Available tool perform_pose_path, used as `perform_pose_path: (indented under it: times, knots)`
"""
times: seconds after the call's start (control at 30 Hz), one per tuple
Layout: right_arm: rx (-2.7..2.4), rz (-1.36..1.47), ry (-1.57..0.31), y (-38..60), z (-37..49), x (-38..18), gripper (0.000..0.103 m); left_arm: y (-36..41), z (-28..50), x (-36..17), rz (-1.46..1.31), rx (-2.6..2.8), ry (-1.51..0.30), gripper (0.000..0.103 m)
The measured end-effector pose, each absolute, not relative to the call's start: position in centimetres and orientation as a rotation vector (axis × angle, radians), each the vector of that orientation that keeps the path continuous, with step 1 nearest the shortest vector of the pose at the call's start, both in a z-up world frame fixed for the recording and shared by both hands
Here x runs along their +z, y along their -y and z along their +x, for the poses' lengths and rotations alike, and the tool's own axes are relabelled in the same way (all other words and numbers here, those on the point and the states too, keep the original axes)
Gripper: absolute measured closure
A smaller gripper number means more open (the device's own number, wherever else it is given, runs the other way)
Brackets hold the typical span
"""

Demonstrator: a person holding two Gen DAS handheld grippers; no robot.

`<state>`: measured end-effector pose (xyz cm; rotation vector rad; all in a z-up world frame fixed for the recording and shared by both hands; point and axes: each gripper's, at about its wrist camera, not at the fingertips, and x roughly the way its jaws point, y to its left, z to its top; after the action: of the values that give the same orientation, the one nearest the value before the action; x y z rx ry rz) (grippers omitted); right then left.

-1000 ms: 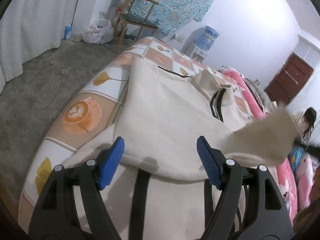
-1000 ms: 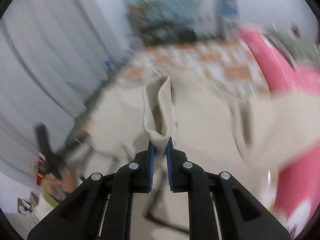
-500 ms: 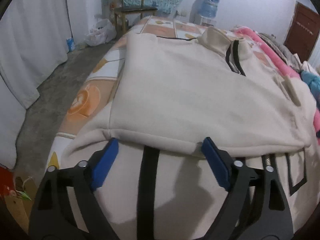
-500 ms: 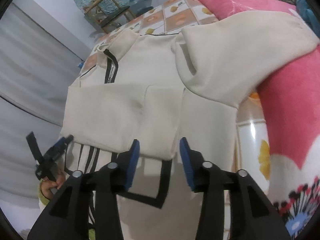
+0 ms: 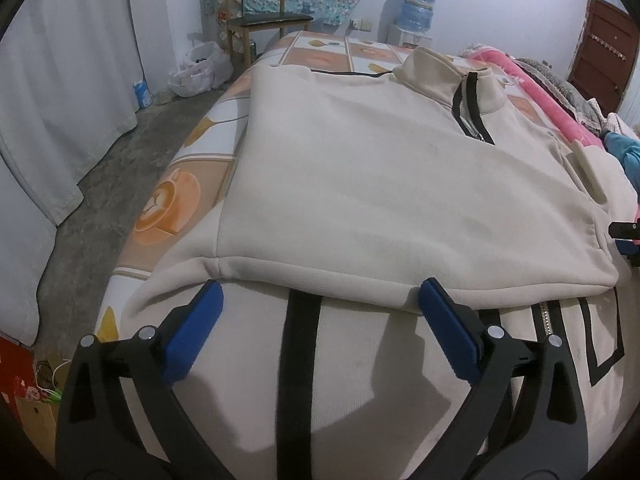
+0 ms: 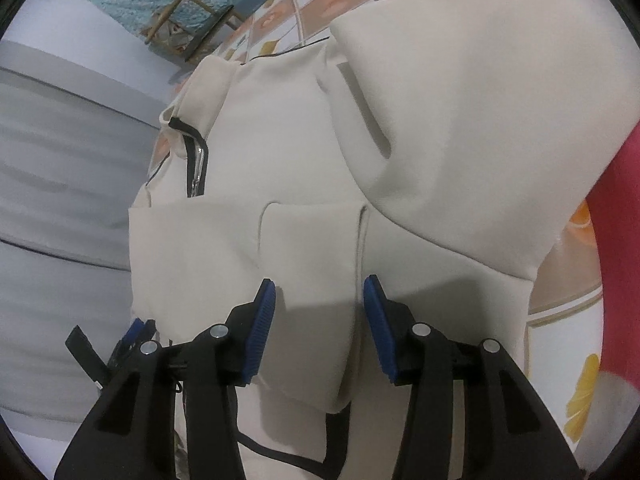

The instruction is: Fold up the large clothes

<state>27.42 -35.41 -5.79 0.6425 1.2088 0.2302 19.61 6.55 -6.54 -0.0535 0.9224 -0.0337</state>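
Left wrist view: left tool [image 5: 318, 300] opening, empty, by the folded cream jacket [image 5: 380, 184]; right tool [image 6: 319, 284] parted, gripping nothing.

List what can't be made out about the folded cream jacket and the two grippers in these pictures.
- Cream jacket, lower part: in the left wrist view the folded-over layer covers it; the bottom frame edge cuts the rest.
- Its far sleeve: the right wrist view's top edge cuts it off.
- Right gripper: only a tip shows at the left wrist view's right edge.
- Left gripper: small in the right wrist view, partly behind the right gripper's arm.
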Motion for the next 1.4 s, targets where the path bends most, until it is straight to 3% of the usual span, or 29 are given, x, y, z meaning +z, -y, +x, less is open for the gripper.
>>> perform_pose_path:
  times: [0.23, 0.3, 0.47, 0.73, 0.97, 1.13, 1.17, 1.3, 1.4]
  knots:
    - [0.256, 0.618, -1.216, 34.9, 26.9, -5.9, 0.071, -6.5, 19.6, -6.5, -0.053, -0.029, -0.917, 0.008]
    - [0.248, 0.595, -1.215, 34.6, 27.1, -6.1, 0.094, -6.6, 19.6, -6.4, -0.057, -0.037, -0.917, 0.008]
    - [0.307, 0.575, -1.166, 33.0, 27.0, -3.3, 0.097, -8.0, 17.7, -4.5, -0.135, -0.084, -0.806, 0.008]
    - [0.582, 0.465, -0.984, 23.6, 31.6, 9.1, 0.098, -9.8, 13.8, -1.7, -0.226, -0.233, -0.688, 0.008]
    - [0.826, 0.346, -1.002, 3.6, 40.2, 15.7, 0.098, -10.3, 14.5, -3.6, -0.321, -0.288, -0.76, 0.049]
    - [1.088, 0.347, -0.76, -4.6, 40.2, 25.4, 0.098, -11.5, 17.2, -4.3, -0.312, -0.163, -0.8, 0.054]
    - [1.103, 0.341, -0.735, -4.7, 40.1, 26.0, 0.098, -11.8, 17.6, -4.5, -0.313, -0.137, -0.812, 0.059]
    - [0.99, 0.312, -0.776, -0.4, 41.7, 21.8, 0.098, -13.1, 19.6, -5.9, -0.345, -0.031, -0.854, 0.075]
    - [0.818, 0.325, -0.874, 7.0, 42.8, 15.8, 0.098, -13.2, 19.7, -6.1, -0.346, -0.012, -0.842, 0.078]
